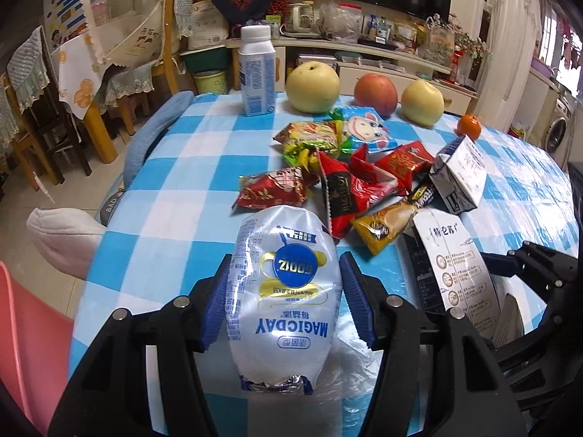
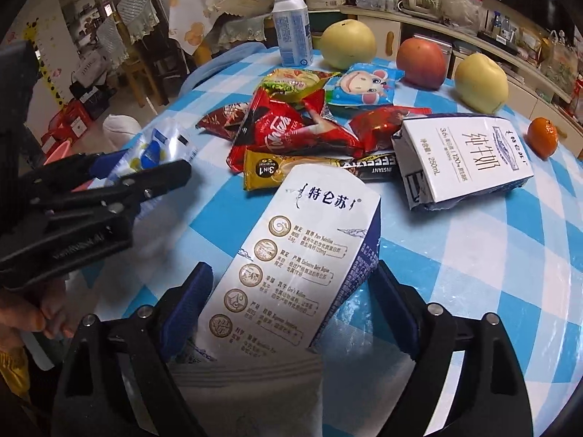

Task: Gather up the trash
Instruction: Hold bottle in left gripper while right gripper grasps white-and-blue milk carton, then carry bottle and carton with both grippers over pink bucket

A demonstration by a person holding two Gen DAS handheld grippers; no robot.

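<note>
We have picked up trash on both sides: the left gripper (image 1: 282, 302) is clamped on a clear pouch (image 1: 280, 302), and a milk carton (image 2: 291, 266) sits between the right gripper's (image 2: 295, 306) spread jaws, whose grip we cannot judge. Next, both need a bin.

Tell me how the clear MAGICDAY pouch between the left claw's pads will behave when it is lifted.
The MAGICDAY pouch looks like thin crinkled film, so it will probably flop and sag rather than stay stiff. It seems flat and empty, so likely very light. Its glossy surface may slip between the left claw's pads unless pinched firmly.
</note>
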